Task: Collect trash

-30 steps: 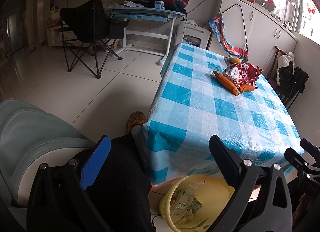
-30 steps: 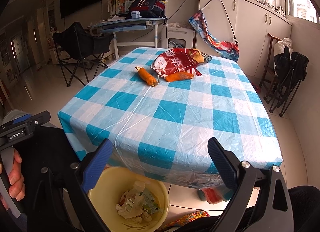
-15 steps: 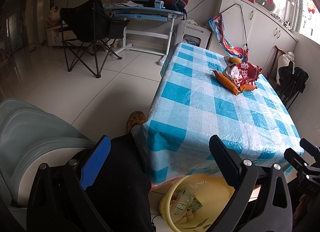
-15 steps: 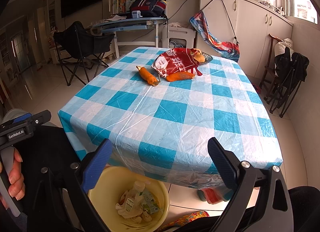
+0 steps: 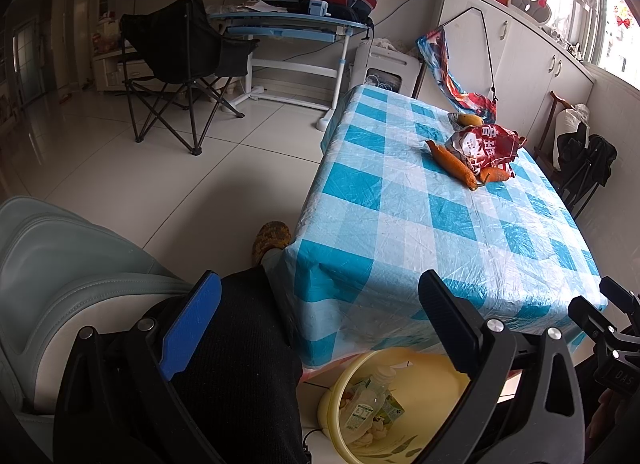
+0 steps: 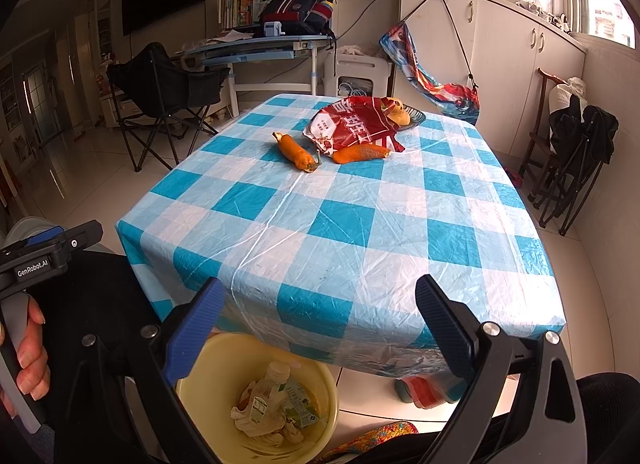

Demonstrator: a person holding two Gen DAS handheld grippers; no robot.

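A: We've got both grippers low at the near edge of the desk [image 6: 360, 223], pointing forward over it. The left gripper [image 5: 320, 320] sits over a black-clad knee, jaws spread wide with nothing between them.

B: Same on our right gripper [image 6: 320, 316]: jaws wide apart, empty, hanging above the bin [image 6: 320, 384] on the floor just under the desk's near edge.

A: And in the right view we catch the left hand [image 6: 26, 360] wrapped round its grey handle, fingers curled, the tool held level at the far left.

B: In the left view the right tool pokes in at the lower right edge, so the two sit side by side, apart from each other.

A: Now the trash. On the far half of the checked cloth we see a red bag [image 6: 352, 123], crumpled, lying flat.

B: Two orange peels beside it: one peel [image 6: 296, 153] just left of the bag, the other peel [image 6: 360, 152] touching the bag's near edge.

A: Behind the bag there's a dish [image 6: 414, 116] with yellowish fruit in it, partly hidden by the bag.

B: All of that is well away from our jaws. The near half of the cloth is bare.

A: The bin already holds a plastic bottle [image 6: 266, 400], a small carton and crumpled tissue.

B: From the left view we see the same bin [image 5: 440, 376], partly tucked under the cloth's overhang.
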